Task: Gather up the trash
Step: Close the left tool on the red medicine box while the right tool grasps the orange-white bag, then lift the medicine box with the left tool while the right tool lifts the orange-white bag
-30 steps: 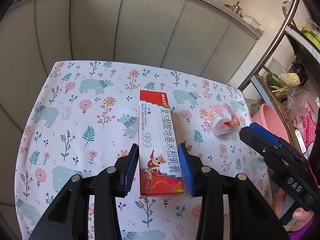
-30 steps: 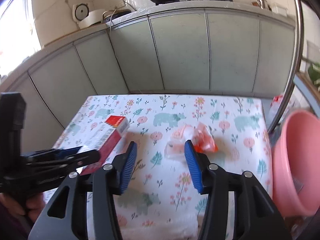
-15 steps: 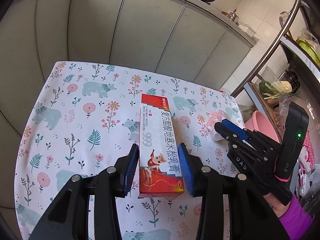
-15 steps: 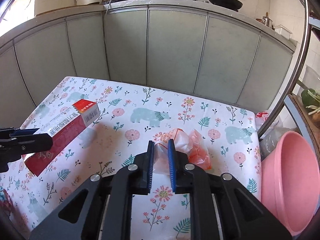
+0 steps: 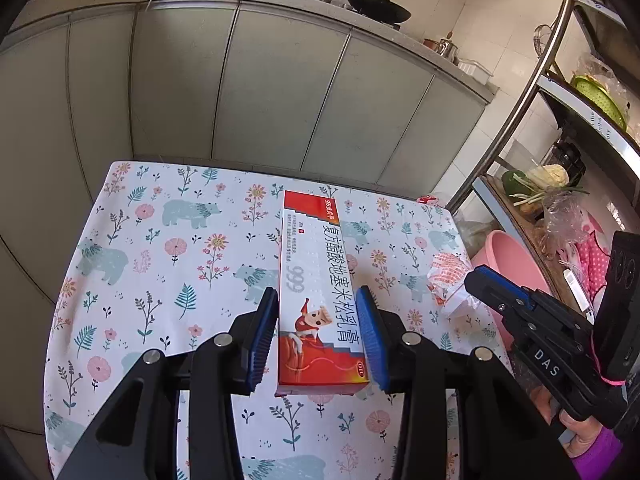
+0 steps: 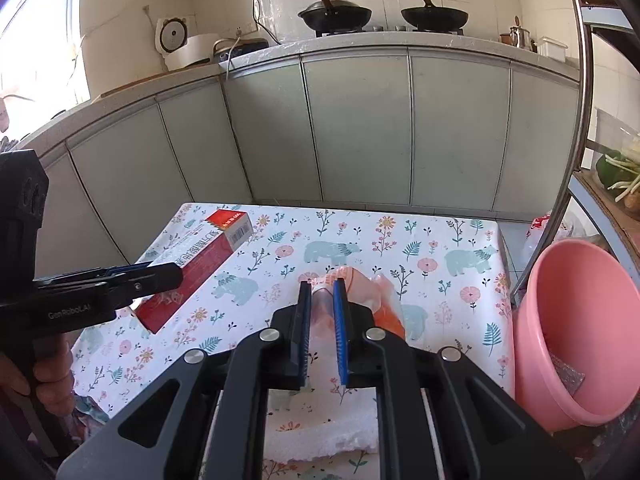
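Two grippers: both low in their own views, each at one piece of trash on the flowered tablecloth
Left gripper: lower centre of the left view; blue pads sit against both long sides of the red and white box, about half spread, box gripped near its low end
Right gripper: lower centre of the right view; jaws closing, nearly together, pinching the crumpled plastic wrapper
Box: long, lies flat up the middle of the cloth
Wrapper: orange and clear, bunched just beyond the pads, mid-frame
Pink tub: right edge of the right view, off the table edge, looks like the bin
Far: grey cupboards, two pans at the top
Risk, wrapper: thin film may slide out of a shallow pinch on the lift
Risk, box: held by one end, it may tip and drop
Risk, crossing: left arm must pass the right to reach the tub, so they may bump
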A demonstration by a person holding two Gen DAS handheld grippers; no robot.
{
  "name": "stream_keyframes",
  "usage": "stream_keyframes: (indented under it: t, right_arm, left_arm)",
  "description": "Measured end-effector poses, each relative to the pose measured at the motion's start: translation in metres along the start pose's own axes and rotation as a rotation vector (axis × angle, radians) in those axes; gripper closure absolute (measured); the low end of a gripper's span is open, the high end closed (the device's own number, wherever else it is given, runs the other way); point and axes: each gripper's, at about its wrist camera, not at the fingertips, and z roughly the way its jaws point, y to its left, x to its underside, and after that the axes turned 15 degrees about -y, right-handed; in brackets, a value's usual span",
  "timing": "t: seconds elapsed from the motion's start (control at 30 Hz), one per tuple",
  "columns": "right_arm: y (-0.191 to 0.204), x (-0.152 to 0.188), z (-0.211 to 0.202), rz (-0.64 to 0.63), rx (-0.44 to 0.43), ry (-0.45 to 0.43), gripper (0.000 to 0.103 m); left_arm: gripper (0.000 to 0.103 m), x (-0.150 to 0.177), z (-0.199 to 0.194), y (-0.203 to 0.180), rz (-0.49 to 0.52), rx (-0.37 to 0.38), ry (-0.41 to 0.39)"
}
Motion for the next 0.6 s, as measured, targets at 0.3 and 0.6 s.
stream_keyframes:
  t: [0.3,0.6]
  right_arm:
    - [0.016,-0.005,-0.042,-0.011,-0.030,-0.068,0.092]
    - [0.018,-0.018,-0.066,-0.038,-0.031,-0.137,0.099]
  left_arm:
    - [0.063,-0.010,-0.027,-0.024,0.058,0.028,-0.081]
    - [0.063,-0.021,-0.044,-0.048,0.099,0.074,-0.134]
